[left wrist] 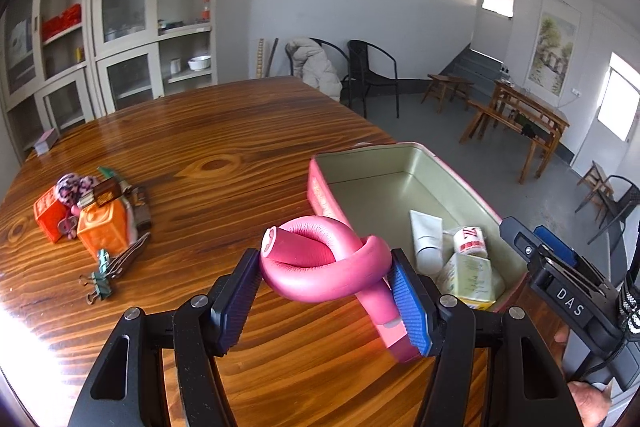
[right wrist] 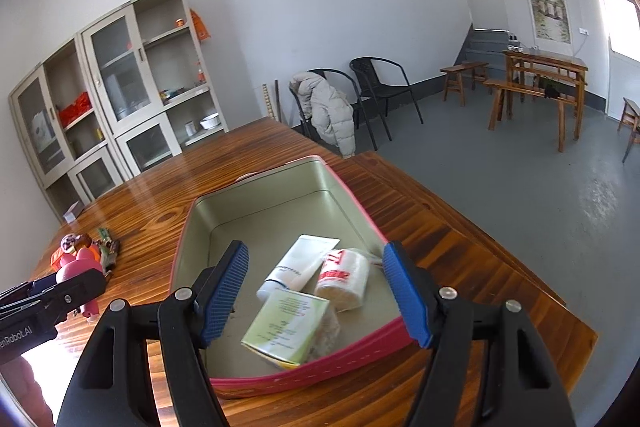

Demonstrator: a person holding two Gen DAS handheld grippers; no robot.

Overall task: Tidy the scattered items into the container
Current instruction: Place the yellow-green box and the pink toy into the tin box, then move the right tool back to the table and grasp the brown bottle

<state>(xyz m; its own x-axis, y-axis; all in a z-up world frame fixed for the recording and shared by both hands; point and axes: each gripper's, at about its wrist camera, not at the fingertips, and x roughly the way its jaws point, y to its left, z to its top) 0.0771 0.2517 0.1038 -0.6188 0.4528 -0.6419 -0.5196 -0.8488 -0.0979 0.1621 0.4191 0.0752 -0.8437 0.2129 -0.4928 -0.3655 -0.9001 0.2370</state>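
My left gripper (left wrist: 326,291) is shut on a coiled pink foam roller (left wrist: 320,261), held above the table just left of the pink tin (left wrist: 320,187). The tin holds a white tube (right wrist: 298,261), a wrapped white roll (right wrist: 342,277) and a green-and-white box (right wrist: 286,325). My right gripper (right wrist: 316,293) is open and empty, hovering over the tin's (right wrist: 180,239) near end. It shows at the right in the left wrist view (left wrist: 560,267). A pile of scattered items (left wrist: 92,211) lies on the table's left: orange boxes, a patterned scrunchie, binder clips (left wrist: 102,275).
The wooden table (left wrist: 220,131) ends just right of the tin. A small white box (left wrist: 46,141) sits at its far left corner. Cabinets (left wrist: 120,27) stand behind, with chairs (left wrist: 372,75) and benches across the grey floor.
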